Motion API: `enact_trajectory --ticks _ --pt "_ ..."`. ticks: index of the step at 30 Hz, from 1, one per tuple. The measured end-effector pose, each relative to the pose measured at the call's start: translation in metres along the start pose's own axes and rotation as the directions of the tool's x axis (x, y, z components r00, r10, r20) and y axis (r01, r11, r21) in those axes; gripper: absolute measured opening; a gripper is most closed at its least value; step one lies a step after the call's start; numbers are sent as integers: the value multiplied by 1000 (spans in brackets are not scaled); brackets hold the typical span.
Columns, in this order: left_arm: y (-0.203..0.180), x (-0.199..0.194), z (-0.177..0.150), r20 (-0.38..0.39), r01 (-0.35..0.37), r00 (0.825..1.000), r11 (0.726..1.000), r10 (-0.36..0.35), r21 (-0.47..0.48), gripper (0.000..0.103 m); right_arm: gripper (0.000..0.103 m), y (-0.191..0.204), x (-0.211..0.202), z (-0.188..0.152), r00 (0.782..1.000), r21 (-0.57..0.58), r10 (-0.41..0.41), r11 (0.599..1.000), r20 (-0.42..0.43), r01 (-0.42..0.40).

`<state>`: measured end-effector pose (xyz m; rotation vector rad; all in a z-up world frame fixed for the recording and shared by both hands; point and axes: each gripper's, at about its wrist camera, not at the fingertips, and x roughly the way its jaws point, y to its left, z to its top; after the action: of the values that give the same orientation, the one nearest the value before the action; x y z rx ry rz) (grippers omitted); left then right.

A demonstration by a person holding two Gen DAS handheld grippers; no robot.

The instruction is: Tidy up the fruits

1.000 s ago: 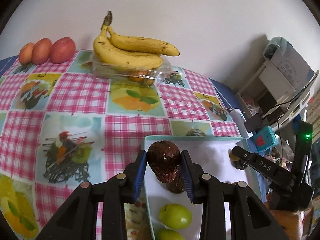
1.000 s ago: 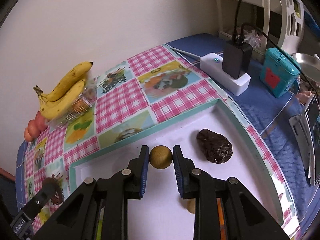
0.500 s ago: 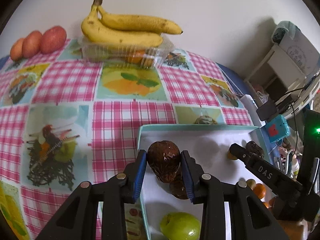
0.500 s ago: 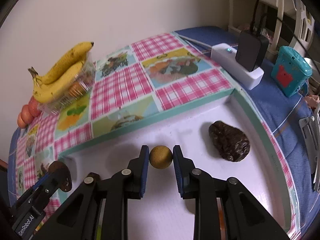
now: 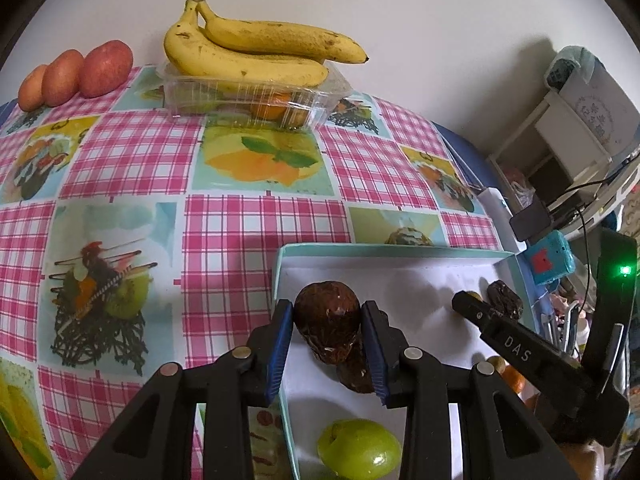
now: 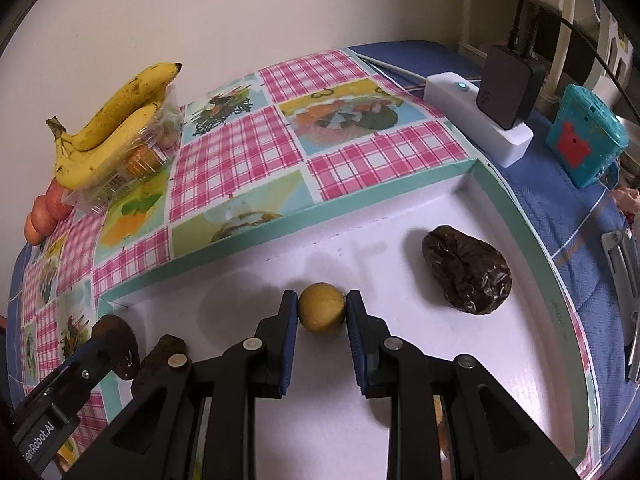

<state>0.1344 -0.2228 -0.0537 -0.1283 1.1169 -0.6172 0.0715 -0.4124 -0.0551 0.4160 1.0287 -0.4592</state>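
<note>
My left gripper [image 5: 326, 330] is shut on a dark brown wrinkled fruit [image 5: 327, 326], held above the left end of the white tray with a teal rim [image 5: 276, 280]. A second brown fruit [image 5: 354, 374] lies under it, and a green apple [image 5: 360, 454] sits nearer me. My right gripper [image 6: 322, 310] is shut on a small round yellow fruit [image 6: 322, 307] over the tray floor [image 6: 400, 360]. A dark wrinkled fruit [image 6: 468, 274] lies to its right in the tray. The right gripper also shows in the left wrist view [image 5: 464, 302].
Bananas [image 5: 248, 52] lie on a clear plastic punnet [image 5: 256, 98] holding oranges at the back of the checked tablecloth. Three reddish fruits [image 5: 76, 74] stand at the back left. A white power strip with a black adapter [image 6: 504, 88] and a teal box [image 6: 584, 136] lie right of the tray.
The left gripper has lifted and tilted with the brown fruit, so the bananas look nearer. The right gripper has drawn back slightly, still holding the yellow fruit.
</note>
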Motion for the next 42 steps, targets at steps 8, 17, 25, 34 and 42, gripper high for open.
enact_trajectory --ticks 8,17,25,34,42 --pt "3 -23 -3 2 2 1000 1000 -2 -17 41 37 5 -10 0 1000 -17 -27 999 13 27" --pt "57 -56 -13 16 -124 992 981 128 -150 69 50 18 -32 -9 999 -57 -38 998 30 40" --pt "88 -91 -33 66 -308 943 933 325 -188 103 82 32 -53 -36 999 -94 -28 995 41 32" --pt "92 -102 -59 68 -411 906 906 419 -98 103 84 52 -72 -71 998 -162 -34 986 58 43" --pt "88 -126 -76 114 -502 855 862 507 -67 103 97 69 -82 -99 998 -217 1 976 60 12"
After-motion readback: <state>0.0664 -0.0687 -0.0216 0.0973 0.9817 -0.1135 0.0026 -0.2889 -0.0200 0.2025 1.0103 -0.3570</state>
